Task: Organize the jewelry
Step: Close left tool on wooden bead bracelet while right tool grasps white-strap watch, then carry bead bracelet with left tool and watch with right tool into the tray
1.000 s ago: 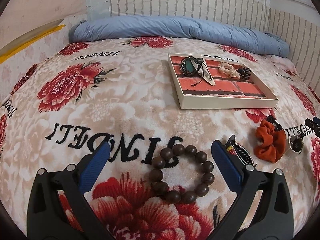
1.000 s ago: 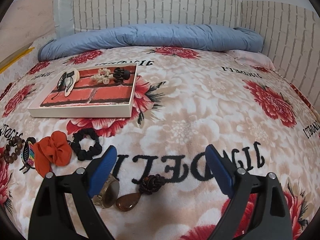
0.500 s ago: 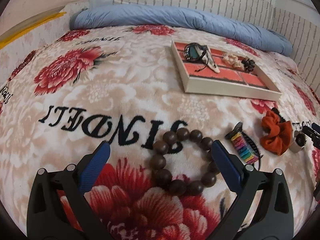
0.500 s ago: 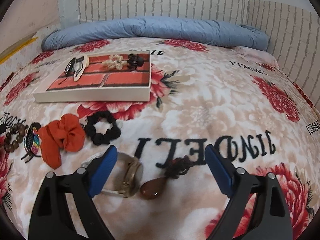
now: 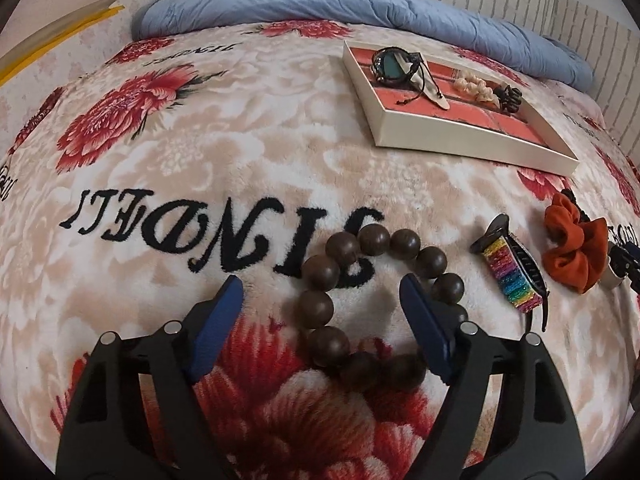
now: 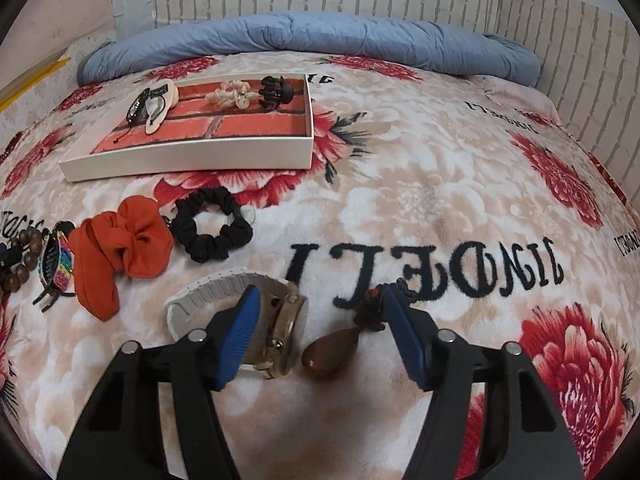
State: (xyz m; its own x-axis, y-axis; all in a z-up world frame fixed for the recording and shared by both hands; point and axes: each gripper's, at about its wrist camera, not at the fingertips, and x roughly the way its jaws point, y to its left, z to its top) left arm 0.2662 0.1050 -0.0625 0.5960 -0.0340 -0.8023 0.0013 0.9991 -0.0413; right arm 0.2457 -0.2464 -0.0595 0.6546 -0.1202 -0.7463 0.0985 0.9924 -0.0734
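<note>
A brown wooden bead bracelet (image 5: pixel 320 272) lies on the floral blanket. My left gripper (image 5: pixel 322 294) is open low over it, its right finger inside the ring and its left finger outside. My right gripper (image 6: pixel 320 304) is open low over a gold watch with a white strap (image 6: pixel 286 328) and a brown teardrop pendant (image 6: pixel 330 350); both lie between its fingers. A cream tray with a red brick-pattern floor (image 5: pixel 460 136) (image 6: pixel 192 160) holds a teal bracelet (image 5: pixel 390 66), a shell piece and a black claw clip (image 6: pixel 276 90).
A rainbow glitter hair clip (image 5: pixel 514 276) (image 6: pixel 60 264), an orange scrunchie (image 5: pixel 574 246) (image 6: pixel 120 244) and a black scrunchie (image 6: pixel 212 230) lie on the blanket between the grippers. A rolled blue quilt (image 6: pixel 304 38) runs along the brick-pattern wall behind.
Both grippers have moved forward and down. The left one's jaws have narrowed and now straddle one side of the bead bracelet; the right one's have narrowed around the watch and pendant.
</note>
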